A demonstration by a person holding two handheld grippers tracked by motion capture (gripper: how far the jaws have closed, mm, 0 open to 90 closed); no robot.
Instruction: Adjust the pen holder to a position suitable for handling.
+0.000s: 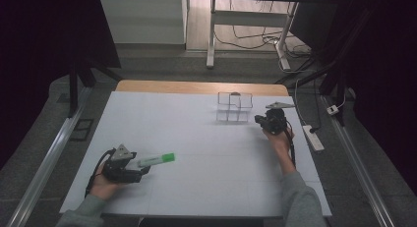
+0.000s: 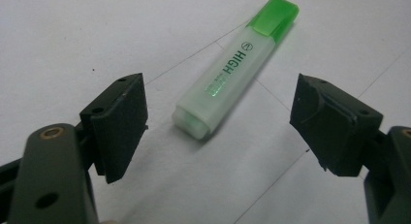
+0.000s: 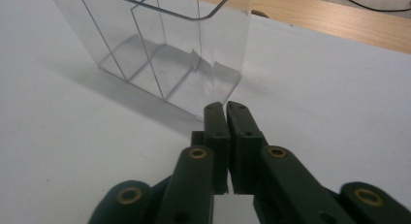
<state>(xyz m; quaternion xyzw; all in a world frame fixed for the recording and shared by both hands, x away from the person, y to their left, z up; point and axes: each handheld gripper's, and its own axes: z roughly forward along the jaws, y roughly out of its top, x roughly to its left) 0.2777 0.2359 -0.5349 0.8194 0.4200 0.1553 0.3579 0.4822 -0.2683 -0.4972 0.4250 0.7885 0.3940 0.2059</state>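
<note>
Two grippers working apart: left gripper (image 2: 218,117) spreading wide around the green highlighter (image 2: 236,65) for pinching it, right gripper (image 3: 226,107) resting pressed together, empty, beside the clear organizer (image 3: 165,49).

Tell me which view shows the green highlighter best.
The left gripper view: the highlighter lies large and close between the open tongs, cap and printed lettering legible. The high view shows it small, beside the left gripper.
</note>
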